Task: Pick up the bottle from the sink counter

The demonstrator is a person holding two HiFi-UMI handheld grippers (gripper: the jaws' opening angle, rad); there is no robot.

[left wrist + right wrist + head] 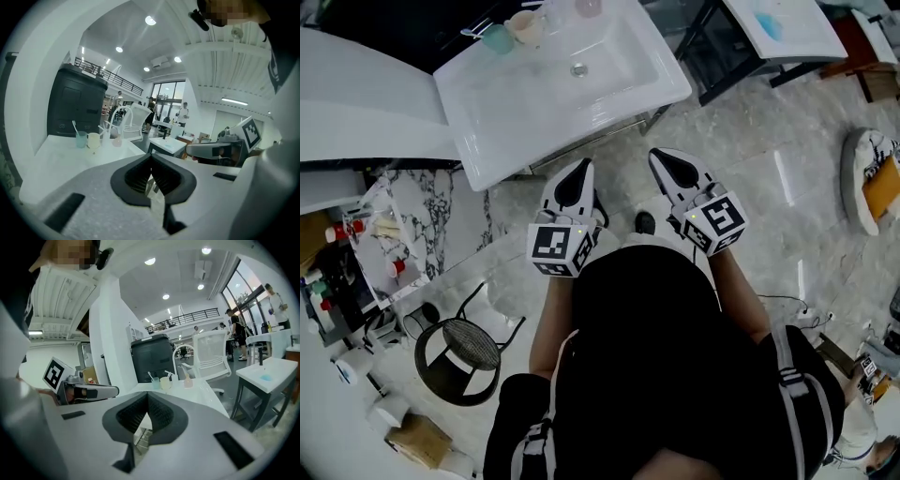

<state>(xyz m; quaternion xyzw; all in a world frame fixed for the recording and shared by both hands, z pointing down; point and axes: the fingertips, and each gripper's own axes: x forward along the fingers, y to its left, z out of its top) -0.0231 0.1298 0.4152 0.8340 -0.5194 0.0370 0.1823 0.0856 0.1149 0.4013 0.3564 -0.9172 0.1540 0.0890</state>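
A small pinkish bottle (589, 7) (116, 139) (187, 379) stands at the back edge of the white sink counter (487, 122). To its left are a clear bottle (553, 14), a cream cup (523, 26) and a teal cup (497, 37) holding a toothbrush. My left gripper (578, 167) (151, 158) hovers just off the counter's front edge, shut and empty. My right gripper (661, 155) (147, 397) is level with it to the right, also shut with nothing between its jaws. Both are far short of the bottle, with the whole basin between.
The basin's drain (578, 68) lies between grippers and bottle. A second white table (787, 23) stands at the upper right. A black wire stool (459, 352) and a marble shelf (417, 220) are at the left. A black cabinet (75, 105) rises behind the counter.
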